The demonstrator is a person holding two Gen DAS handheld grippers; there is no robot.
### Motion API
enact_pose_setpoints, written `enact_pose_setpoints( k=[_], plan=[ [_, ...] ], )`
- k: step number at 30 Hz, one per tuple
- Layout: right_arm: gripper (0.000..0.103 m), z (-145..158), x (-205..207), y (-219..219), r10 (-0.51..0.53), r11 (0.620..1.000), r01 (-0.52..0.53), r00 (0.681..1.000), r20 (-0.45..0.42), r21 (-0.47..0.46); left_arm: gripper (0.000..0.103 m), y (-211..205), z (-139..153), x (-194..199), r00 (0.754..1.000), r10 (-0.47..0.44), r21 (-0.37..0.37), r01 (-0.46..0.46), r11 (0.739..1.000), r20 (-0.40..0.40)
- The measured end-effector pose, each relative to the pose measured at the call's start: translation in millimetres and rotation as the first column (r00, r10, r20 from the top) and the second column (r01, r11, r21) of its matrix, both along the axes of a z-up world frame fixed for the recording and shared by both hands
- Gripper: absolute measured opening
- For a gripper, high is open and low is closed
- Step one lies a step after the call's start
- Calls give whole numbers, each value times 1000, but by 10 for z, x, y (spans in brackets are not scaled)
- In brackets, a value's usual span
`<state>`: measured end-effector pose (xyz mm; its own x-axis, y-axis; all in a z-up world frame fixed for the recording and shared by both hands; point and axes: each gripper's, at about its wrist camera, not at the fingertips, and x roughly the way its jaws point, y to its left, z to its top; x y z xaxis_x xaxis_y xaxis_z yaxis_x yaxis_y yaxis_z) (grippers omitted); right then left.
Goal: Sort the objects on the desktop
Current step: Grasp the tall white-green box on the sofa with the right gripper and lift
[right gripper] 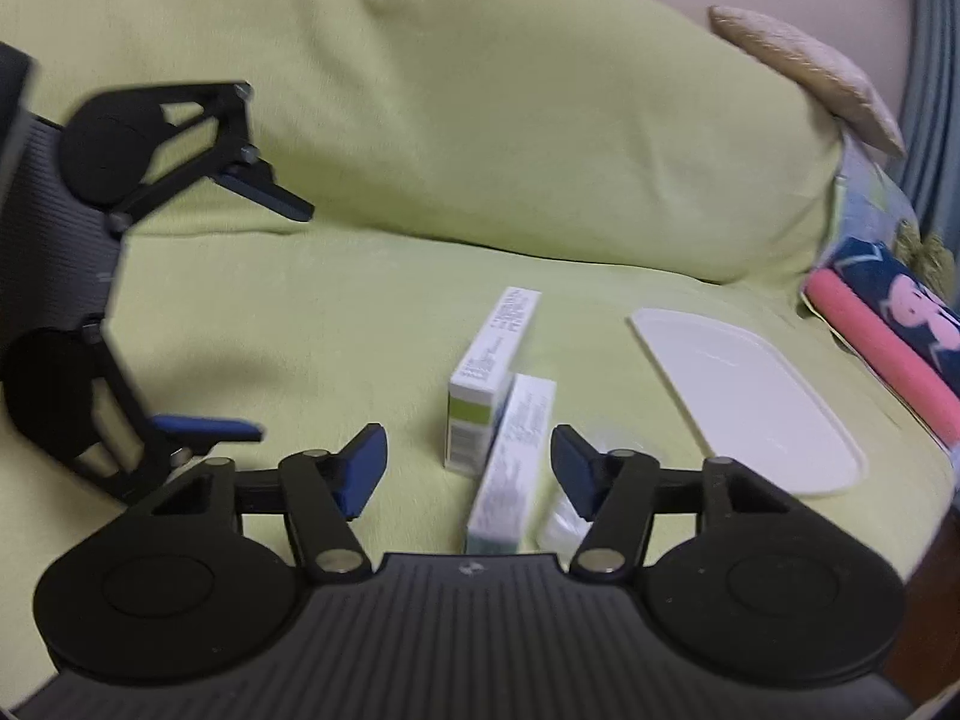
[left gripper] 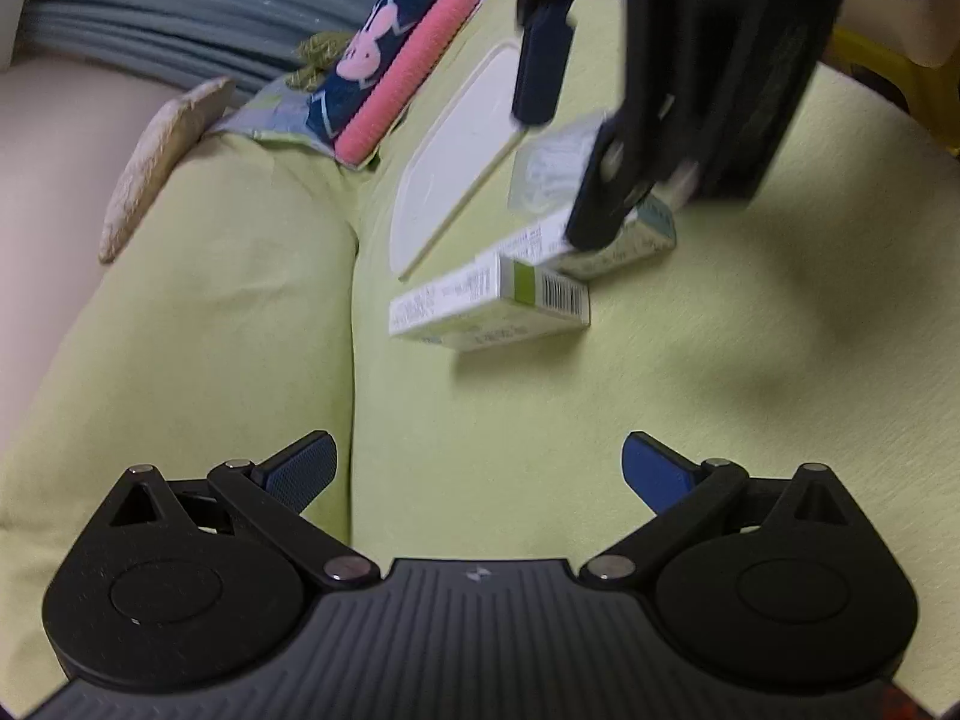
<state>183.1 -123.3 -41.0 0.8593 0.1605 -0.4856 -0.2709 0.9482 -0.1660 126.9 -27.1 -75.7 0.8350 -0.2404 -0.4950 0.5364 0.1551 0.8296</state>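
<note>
Left wrist view: the left gripper (left gripper: pixel 480 468) fills the bottom of the frame, jaws spread wide apart, nothing between them, over a pale green cover (left gripper: pixel 720 360). Above centre, two small cardboard boxes lie on the cover. The nearer box (left gripper: pixel 489 300) shows a barcode and a green band on its end. The second box (left gripper: pixel 558 222) lies just behind it, touching or nearly so; blur prevents telling which. A flat white lid (left gripper: pixel 456 162) lies just left of the boxes. The right gripper (left gripper: pixel 570 120) comes down from the upper right of the frame, one finger over the lid's edge, the other over the second box. Upper centre: a navy cloth with a pink rabbit (left gripper: pixel 372 54) and a pink strip (left gripper: pixel 402 78) beside it. Left edge: a beige cushion (left gripper: pixel 156 156).

Right wrist view: the right gripper (right gripper: pixel 468 468) sits at the bottom of the frame, jaws apart. The second box (right gripper: pixel 510 462) stands between its fingers; contact with either pad cannot be judged. The barcode box (right gripper: pixel 486 378) lies just beyond, centre frame. A clear plastic piece (right gripper: pixel 564 522) shows beside the right finger, too blurred to identify. The lid (right gripper: pixel 750 396) lies right of centre. The left gripper (right gripper: pixel 282 318) enters from the left edge, jaws wide, holding nothing.
</note>
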Motion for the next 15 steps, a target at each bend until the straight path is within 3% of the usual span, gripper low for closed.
enact_pose_setpoints(
  k=[4, 8, 15],
  plan=[
    [51, -123, 308, 77, -10, 1000, 10, 999, -32, -2, 102, 49, -133, 29, 1000, 10, 16, -9, 1000, -23],
    [47, -160, 540, 190, -7, 999, 6, 1000, -12, -49, 102, 60, -251, 60, 999, 23, 35, -22, 999, -49],
    [25, -219, 789, 178, -5, 999, 3, 999, -35, -44, 102, 63, -326, 76, 998, 33, 40, -31, 999, -56]
  ],
)
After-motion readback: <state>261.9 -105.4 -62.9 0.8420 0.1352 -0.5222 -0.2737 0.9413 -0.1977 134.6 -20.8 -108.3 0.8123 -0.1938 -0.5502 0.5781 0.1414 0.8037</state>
